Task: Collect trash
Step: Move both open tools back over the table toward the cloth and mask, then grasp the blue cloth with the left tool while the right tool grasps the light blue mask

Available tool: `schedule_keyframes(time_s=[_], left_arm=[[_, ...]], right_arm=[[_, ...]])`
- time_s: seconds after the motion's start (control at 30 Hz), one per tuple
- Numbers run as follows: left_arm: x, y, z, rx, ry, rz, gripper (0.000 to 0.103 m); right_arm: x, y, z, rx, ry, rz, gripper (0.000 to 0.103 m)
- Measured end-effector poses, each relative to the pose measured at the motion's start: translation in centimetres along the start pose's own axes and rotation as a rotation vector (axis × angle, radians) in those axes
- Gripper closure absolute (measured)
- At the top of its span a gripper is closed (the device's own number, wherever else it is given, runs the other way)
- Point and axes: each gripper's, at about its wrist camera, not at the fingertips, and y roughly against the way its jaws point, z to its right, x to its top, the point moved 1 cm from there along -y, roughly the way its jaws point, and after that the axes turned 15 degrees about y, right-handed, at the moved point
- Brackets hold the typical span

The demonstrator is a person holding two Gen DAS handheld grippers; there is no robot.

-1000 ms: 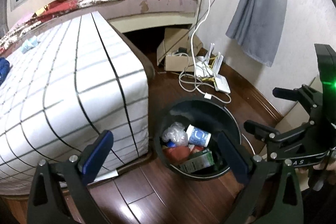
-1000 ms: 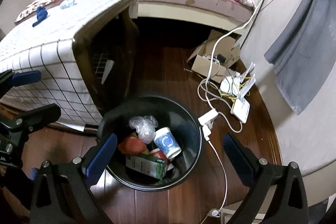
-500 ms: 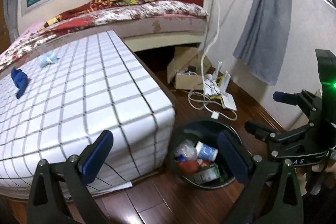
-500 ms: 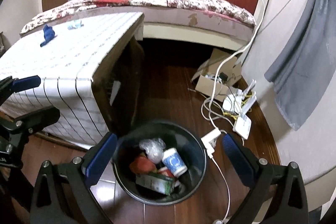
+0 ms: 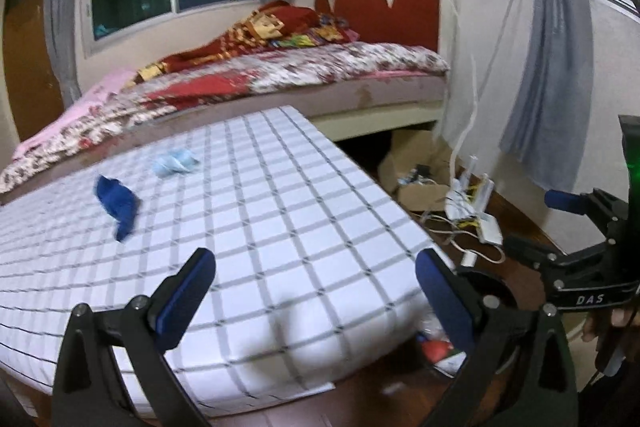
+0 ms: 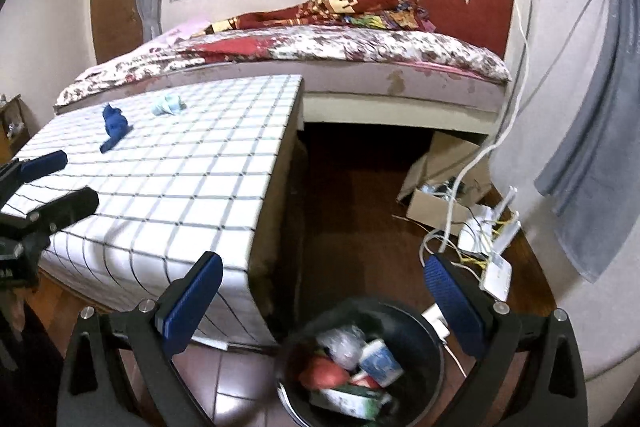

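Note:
A black trash bin [image 6: 424,339] on the wooden floor holds a paper cup, a clear bag, a red wrapper and a green carton. On the checked table [image 5: 280,227] lie a crumpled dark blue piece [image 5: 118,205] and a crumpled light blue piece [image 5: 174,165]; both also show in the right wrist view, dark blue [image 6: 114,125] and light blue [image 6: 168,105]. My left gripper [image 5: 316,291] is open and empty over the table's near edge. My right gripper [image 6: 324,303] is open and empty above the bin. The bin is mostly hidden in the left wrist view.
A bed [image 6: 340,51] with a floral cover stands behind the table [image 6: 192,163]. A cardboard box [image 6: 436,203], white routers [image 6: 496,267] and cables lie on the floor at the right wall. A grey curtain [image 6: 600,155] hangs there.
Both grippers have risen and tilted up from the bin toward the table top. The bin has dropped to the bottom of both views. Both stay open and empty.

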Motion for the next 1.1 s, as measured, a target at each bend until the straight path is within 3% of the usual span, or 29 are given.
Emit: schedule_keyframes(time_s=[0.37, 0.57, 0.7, 0.9, 1.1], left_arm=[[2.4, -0.2, -8.9, 0.153, 0.138, 0.033, 0.001], [5.1, -2.6, -14.5, 0.251, 0.245, 0.036, 0.001], [6.9, -5.4, -18.1, 0.309, 0.313, 0.037, 0.001], [7.1, -11.9, -22.4, 0.333, 0.390, -0.086, 0.003], [8.1, -16.3, -24.2, 0.314, 0.399, -0.172, 0.020]], right_arm=[[2.9, -1.4, -3.3, 0.079, 0.023, 0.039, 0.001], [7.7, -2.9, -6.1, 0.124, 0.063, 0.096, 0.001], [11.7, -6.5, -8.6, 0.186, 0.109, 0.096, 0.001], [16.2, -13.6, -11.6, 0.197, 0.202, 0.013, 0.001], [18.1, -19.1, -12.7, 0.238, 0.204, -0.071, 0.001]])
